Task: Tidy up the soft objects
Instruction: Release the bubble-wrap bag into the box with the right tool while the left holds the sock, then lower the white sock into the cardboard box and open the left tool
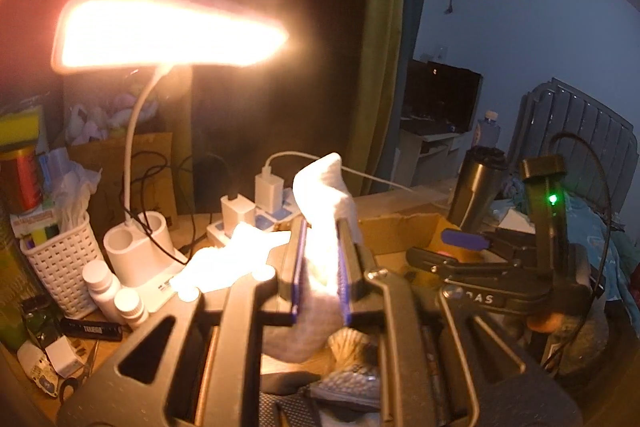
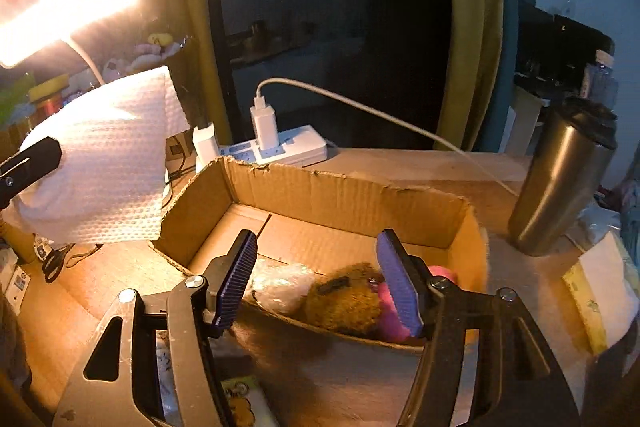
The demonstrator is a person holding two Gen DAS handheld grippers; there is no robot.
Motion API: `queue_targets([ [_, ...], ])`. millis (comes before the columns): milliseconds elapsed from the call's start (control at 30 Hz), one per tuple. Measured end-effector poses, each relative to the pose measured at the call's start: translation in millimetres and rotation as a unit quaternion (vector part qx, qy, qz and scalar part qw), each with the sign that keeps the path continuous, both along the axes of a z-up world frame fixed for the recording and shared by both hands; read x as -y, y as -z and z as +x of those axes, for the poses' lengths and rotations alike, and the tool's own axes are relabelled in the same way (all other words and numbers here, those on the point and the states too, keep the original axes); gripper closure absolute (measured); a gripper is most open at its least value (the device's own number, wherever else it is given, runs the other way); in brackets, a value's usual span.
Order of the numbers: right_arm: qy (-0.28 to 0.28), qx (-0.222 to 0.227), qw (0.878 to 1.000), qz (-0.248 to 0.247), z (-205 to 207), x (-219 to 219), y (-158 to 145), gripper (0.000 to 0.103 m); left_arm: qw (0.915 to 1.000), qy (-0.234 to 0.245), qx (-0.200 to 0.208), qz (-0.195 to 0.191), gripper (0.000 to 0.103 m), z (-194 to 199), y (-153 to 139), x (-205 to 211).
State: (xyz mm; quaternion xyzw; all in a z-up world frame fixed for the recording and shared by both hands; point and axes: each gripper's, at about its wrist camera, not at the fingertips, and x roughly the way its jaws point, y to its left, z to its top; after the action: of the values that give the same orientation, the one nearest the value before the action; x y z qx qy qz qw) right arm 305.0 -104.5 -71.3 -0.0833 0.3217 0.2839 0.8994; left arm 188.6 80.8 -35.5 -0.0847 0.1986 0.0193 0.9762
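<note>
My left gripper (image 1: 322, 263) is shut on a white waffle-textured cloth (image 1: 320, 195), which stands up above its blue pads and hangs down below them. In the right wrist view the same cloth (image 2: 100, 163) hangs at the left, above the desk, just outside the left wall of an open cardboard box (image 2: 344, 195). My right gripper (image 2: 318, 283) stands open over the box's near edge. Below and beyond its pads, inside the box, lie a brown plush toy (image 2: 344, 301), a pink soft thing (image 2: 390, 315) and a clear plastic bag (image 2: 280, 283). The pads touch none of them.
A lit desk lamp (image 1: 168, 31) glares at the upper left. A power strip with chargers (image 2: 288, 147) and a white cable lies behind the box. A steel tumbler (image 2: 560, 179) stands at the right. A white basket (image 1: 60, 263), small bottles (image 1: 100, 283) and scissors (image 2: 54, 263) crowd the left.
</note>
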Motion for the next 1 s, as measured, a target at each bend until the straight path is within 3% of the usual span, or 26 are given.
queue_targets([
  [333, 0.026, 0.029, 0.999, 0.017, -13.6, 51.7, -24.5, 0.037, 0.9997, 0.019, 0.008, 0.014, 0.089, 6.2, -11.0, 35.7],
  [1000, 0.071, 0.072, 0.994, 0.052, -22.0, 150.5, -51.5, 0.037, 0.9969, 0.068, -0.034, 0.023, 0.089, 67.1, -10.1, 124.1],
])
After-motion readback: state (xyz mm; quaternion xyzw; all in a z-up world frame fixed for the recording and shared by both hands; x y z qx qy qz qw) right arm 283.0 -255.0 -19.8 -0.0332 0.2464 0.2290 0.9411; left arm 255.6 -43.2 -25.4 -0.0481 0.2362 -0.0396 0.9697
